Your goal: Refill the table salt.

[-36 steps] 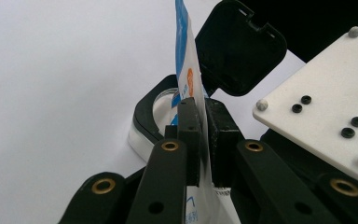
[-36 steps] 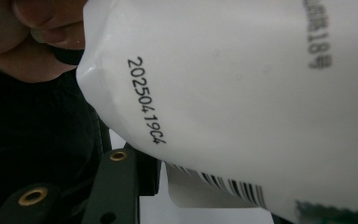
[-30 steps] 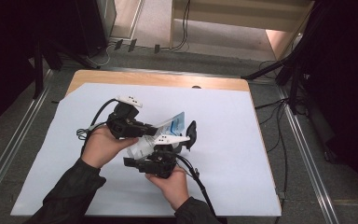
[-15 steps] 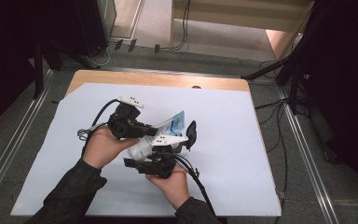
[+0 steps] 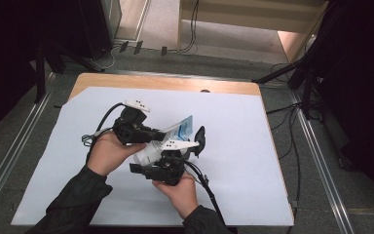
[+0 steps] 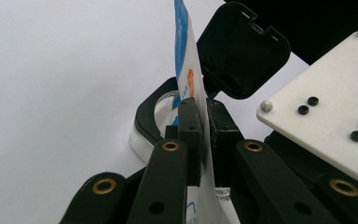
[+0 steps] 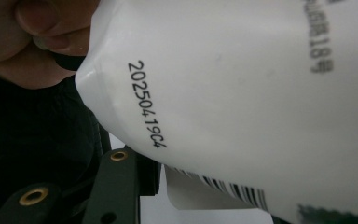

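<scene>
While the left hand-held gripper (image 6: 204, 135) pinches it, white pouch (image 7: 242, 93) reads "20250419C4", barcode below.

We wear dark long sleeves (image 5: 73, 195) on both arms. Our left gripper (image 6: 204, 126) and right gripper (image 5: 185, 155) are black, with brass-ringed pivots along the jaw links. Each carries a white plate studded with small black dots, and a black cable (image 5: 209, 187) trails behind the right one.

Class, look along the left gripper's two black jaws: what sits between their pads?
In the left gripper view, the left gripper pinches a thin, flat white plastic pouch with blue and orange print; the pads press on it from both sides.
</scene>
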